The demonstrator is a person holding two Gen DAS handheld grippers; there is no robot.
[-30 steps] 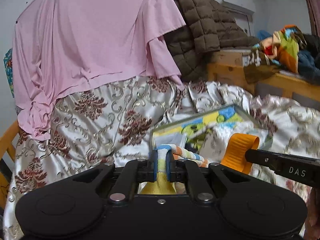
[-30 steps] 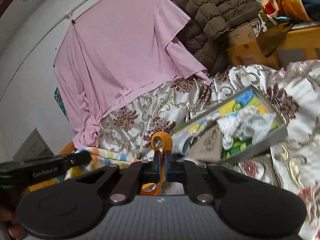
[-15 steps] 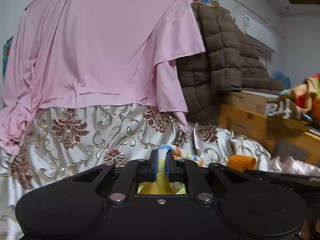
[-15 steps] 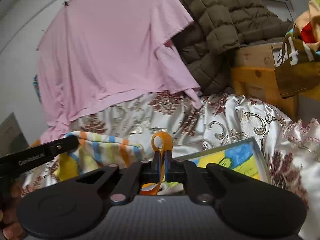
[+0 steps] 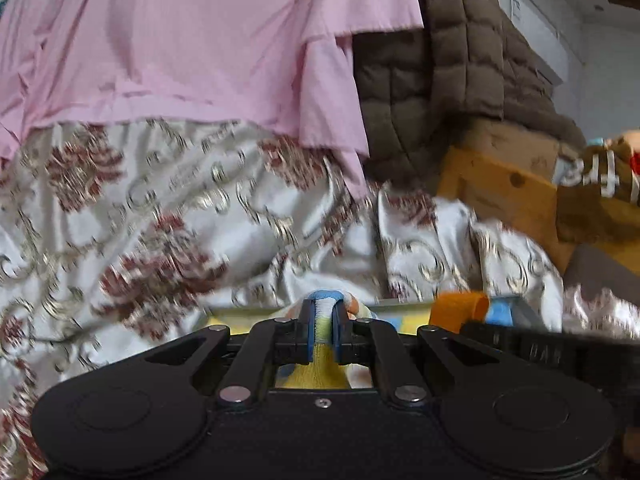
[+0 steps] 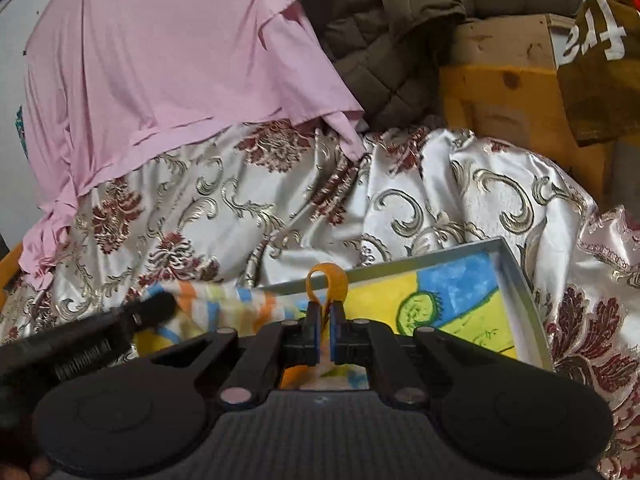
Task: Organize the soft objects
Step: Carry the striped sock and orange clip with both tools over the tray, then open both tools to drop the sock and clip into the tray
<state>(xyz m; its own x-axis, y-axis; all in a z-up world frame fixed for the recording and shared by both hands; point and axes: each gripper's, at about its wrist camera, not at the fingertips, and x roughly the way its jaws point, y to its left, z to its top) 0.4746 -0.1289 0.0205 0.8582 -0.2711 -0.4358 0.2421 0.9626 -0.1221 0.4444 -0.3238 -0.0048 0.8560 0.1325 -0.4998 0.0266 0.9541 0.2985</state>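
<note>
The striped cloth (image 6: pixel 224 300) hangs stretched between my two tools above the tray (image 6: pixel 516 276), limp, light and thin; edges and hems are the sound holds. My left gripper (image 5: pixel 323 322) pinches its white-blue fold; my right gripper (image 6: pixel 325 330) clamps its orange loop (image 6: pixel 325 280). The floral bedspread (image 6: pixel 440 200) lies at twelve o'clock.

1. A bed covered by a shiny silver satin spread with maroon floral patterns (image 6: pixel 248 208).
2. A shallow grey tray with a yellow-and-blue picture base (image 6: pixel 520 280) lies on it, near right.
3. A pink garment (image 6: pixel 160 80) drapes over its far left.
</note>
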